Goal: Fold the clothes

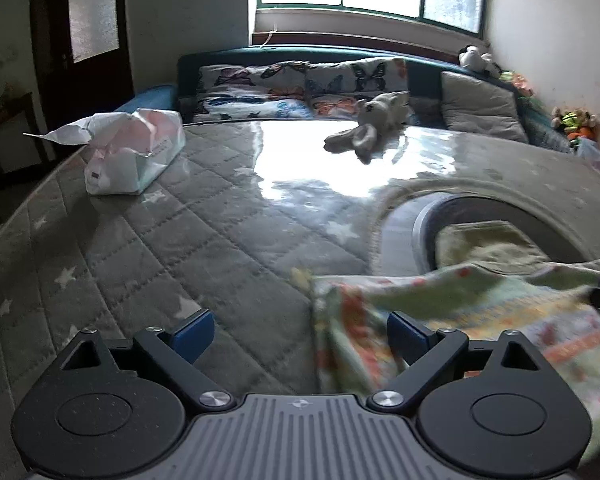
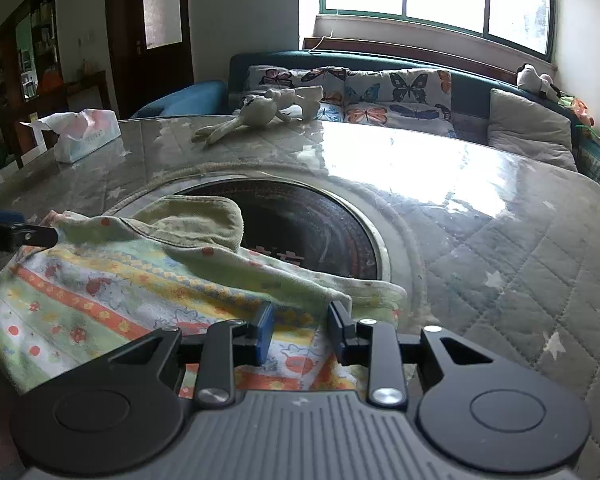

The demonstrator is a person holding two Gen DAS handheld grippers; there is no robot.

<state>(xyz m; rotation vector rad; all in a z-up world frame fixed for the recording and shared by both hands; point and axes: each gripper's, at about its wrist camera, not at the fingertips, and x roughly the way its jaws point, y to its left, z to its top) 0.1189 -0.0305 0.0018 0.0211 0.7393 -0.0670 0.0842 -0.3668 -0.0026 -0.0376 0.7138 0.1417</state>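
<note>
below both claws: grey quilted star-print desk cover under a glossy clear sheet, with a round dark inset plate sunk in the desk
left claw: spread wide, blue pads apart, holding nothing; its right finger lies over the left edge of the garment
right claw: jaws parted, nothing pinched; it hovers just over the near edge of the garment
garment: small pale green child's garment with orange and yellow printed bands, lying rumpled on the desk between the two claws, its far part draped onto the round plate
ahead and left of the claws: white tissue pack with pink print
far ahead: grey soft toy on the desk; butterfly-print cushions on a teal sofa beyond
</note>
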